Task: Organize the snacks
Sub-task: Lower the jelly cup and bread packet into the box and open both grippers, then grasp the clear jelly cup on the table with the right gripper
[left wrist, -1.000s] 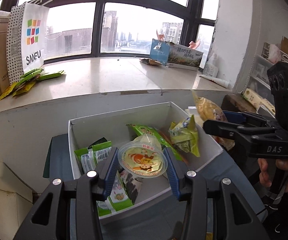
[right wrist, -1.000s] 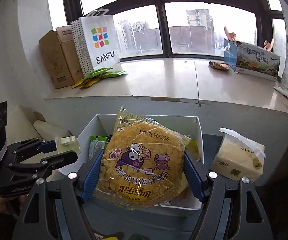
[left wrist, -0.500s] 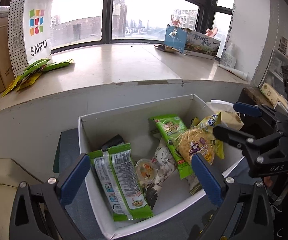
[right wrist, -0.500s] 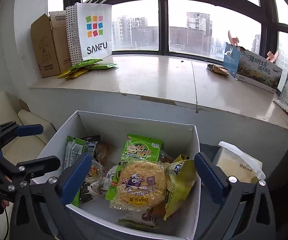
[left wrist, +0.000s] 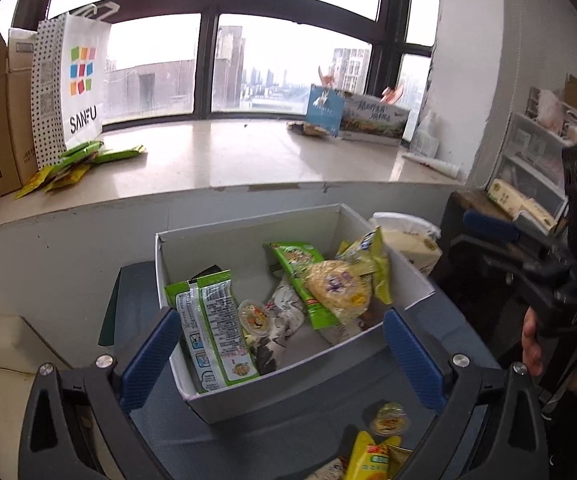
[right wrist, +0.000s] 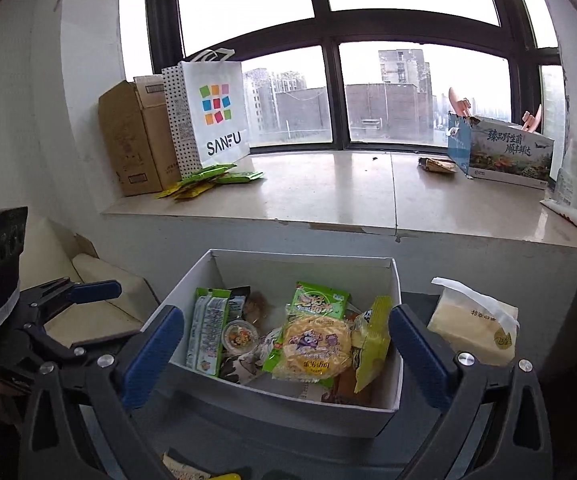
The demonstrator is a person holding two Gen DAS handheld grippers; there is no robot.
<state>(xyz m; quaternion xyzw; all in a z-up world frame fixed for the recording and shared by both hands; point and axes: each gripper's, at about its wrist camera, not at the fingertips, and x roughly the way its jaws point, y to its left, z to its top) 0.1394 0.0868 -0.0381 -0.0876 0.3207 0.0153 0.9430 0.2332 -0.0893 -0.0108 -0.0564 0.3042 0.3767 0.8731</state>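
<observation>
Windowsill behind, white box rim between both wide-open, empty grippers — left gripper, right gripper

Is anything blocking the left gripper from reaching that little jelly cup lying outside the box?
Nothing visible. The left gripper is open over the white box, and the jelly cup lies exposed on the grey surface in front of it.

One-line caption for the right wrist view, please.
Open right gripper hovers before a white cardboard box holding a round yellow cracker pack, small jelly cup and green packets.
</observation>
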